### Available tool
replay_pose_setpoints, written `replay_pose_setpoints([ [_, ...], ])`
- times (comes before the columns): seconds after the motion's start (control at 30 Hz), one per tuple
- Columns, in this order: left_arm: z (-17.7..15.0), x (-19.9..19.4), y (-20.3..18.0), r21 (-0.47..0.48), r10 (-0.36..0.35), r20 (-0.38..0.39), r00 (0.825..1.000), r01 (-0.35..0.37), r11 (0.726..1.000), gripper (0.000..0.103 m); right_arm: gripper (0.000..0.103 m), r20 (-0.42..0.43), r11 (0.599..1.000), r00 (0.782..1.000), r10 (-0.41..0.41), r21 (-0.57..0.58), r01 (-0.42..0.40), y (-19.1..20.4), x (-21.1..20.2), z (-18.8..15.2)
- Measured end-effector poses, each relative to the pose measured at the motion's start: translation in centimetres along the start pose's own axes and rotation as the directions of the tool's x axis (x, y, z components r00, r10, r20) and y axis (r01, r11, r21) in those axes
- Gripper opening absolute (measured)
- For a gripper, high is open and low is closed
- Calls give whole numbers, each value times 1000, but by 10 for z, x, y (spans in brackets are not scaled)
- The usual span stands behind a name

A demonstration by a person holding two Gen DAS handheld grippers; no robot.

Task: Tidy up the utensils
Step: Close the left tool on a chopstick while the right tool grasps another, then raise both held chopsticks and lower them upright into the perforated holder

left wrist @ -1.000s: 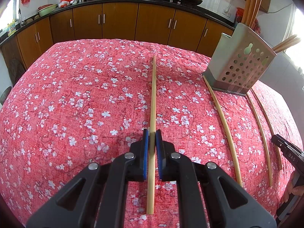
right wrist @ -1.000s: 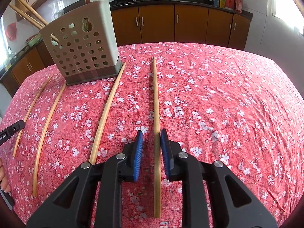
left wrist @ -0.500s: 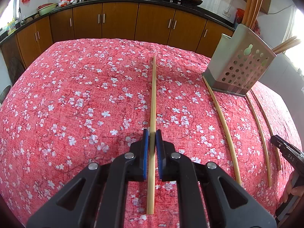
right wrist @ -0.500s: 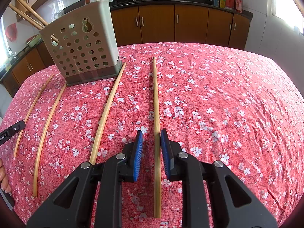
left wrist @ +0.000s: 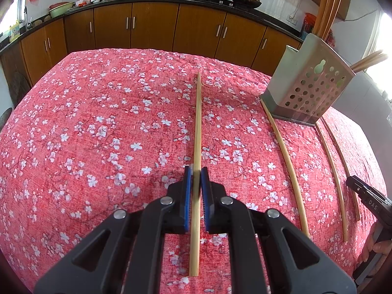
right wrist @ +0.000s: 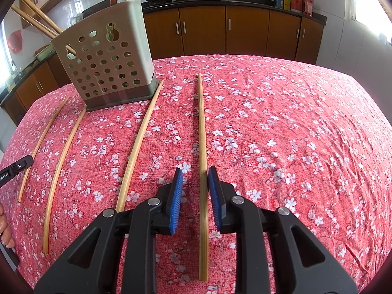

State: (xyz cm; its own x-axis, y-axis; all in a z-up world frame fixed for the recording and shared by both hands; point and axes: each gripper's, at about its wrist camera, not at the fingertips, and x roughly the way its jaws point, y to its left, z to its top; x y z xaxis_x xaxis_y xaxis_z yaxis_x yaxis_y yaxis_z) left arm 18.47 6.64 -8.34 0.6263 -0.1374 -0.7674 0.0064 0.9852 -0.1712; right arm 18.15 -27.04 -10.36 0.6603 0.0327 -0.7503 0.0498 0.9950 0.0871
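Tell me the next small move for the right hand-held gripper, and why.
Probably close the right hand-held gripper on the right-hand chopstick. It lies on the cloth between the pads with a gap on each side, so it isn't gripped yet. The left hand-held gripper already clamps the left-hand chopstick, and the holder stands ahead.

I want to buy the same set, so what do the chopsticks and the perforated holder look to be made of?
The chopsticks, like the one on the cloth, look like bamboo or pale wood: matt tan, with fine lengthwise grain and no visible lacquer. The holder looks like moulded plastic: smooth beige walls with cleanly punched round holes and a darker grey base. Neither material is certain from looks alone.
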Motion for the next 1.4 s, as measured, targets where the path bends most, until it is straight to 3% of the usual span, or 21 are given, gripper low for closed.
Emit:
replay_pose_setpoints([
  [0.33, -20, -14, -10, 68, 46, -7, 999, -45, 997, 11, 22, -2, 1000, 1000, 18, -7, -18, -1, -13, -11],
  [0.43, -24, -17, -11, 79, 49, -7, 999, -48, 996, 9, 8, -2, 1000, 1000, 15, 11, -15, -4, -15, -13],
  [0.57, -24, -18, -11, 92, 58, -5, 998, -57, 994, 8, 7, -4, 998, 999, 38, 52, -37, -12, -16, -11],
  [0.77, -7, -45, -14, 99, 44, 84, 996, -52, 994, 8, 7, 100, 995, 994, 51, 78, -59, -18, -45, 4],
  [0.87, 7, -69, -18, 94, 21, 158, 987, -36, 995, 8, 7, 173, 994, 983, 56, 83, -71, -19, -67, 15],
  [1.03, 32, -111, -26, 72, -27, 292, 956, 7, 997, 8, 7, 288, 993, 955, 64, 81, -91, -19, -100, 33],
  [1.4, 69, -154, -42, 112, -80, 403, 912, 38, 993, 8, 7, 403, 994, 911, 86, 27, -106, -5, -133, 57],
])
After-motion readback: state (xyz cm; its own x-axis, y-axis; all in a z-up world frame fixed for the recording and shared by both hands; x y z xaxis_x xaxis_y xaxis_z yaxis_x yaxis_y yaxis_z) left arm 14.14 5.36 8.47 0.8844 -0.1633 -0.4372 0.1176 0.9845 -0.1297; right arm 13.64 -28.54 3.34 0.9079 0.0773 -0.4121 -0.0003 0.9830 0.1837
